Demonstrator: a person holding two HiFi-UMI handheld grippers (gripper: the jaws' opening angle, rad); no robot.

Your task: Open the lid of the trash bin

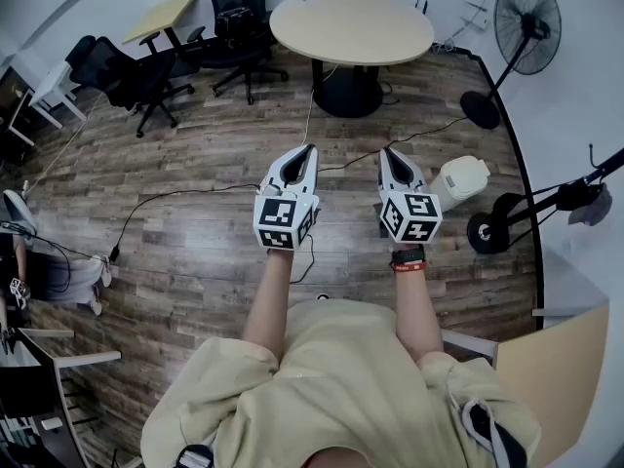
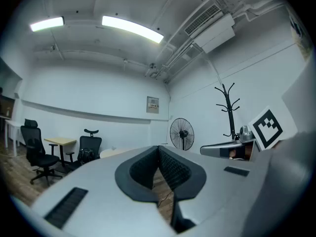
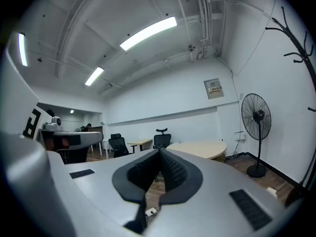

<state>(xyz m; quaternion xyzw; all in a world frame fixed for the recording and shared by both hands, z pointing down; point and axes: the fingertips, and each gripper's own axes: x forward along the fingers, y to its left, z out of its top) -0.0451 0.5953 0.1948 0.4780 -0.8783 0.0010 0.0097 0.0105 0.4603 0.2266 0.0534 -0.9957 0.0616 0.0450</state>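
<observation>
A small white trash bin (image 1: 461, 179) stands on the wood floor at the right, its lid down. My right gripper (image 1: 386, 151) is held in the air just left of the bin, apart from it, its jaws shut on nothing. My left gripper (image 1: 310, 148) hangs beside it further left, also shut and empty. In the left gripper view the dark pads (image 2: 170, 168) meet at the tip of the left gripper (image 2: 158, 147). The right gripper view shows the right gripper (image 3: 159, 149) closed the same way. Neither gripper view shows the bin.
A round table (image 1: 351, 27) stands ahead, office chairs (image 1: 234, 18) to its left, a standing fan (image 1: 526, 13) at the far right. A black stand base (image 1: 487, 232) sits next to the bin. Cables (image 1: 175, 195) run across the floor. A desk corner (image 1: 556, 369) is at lower right.
</observation>
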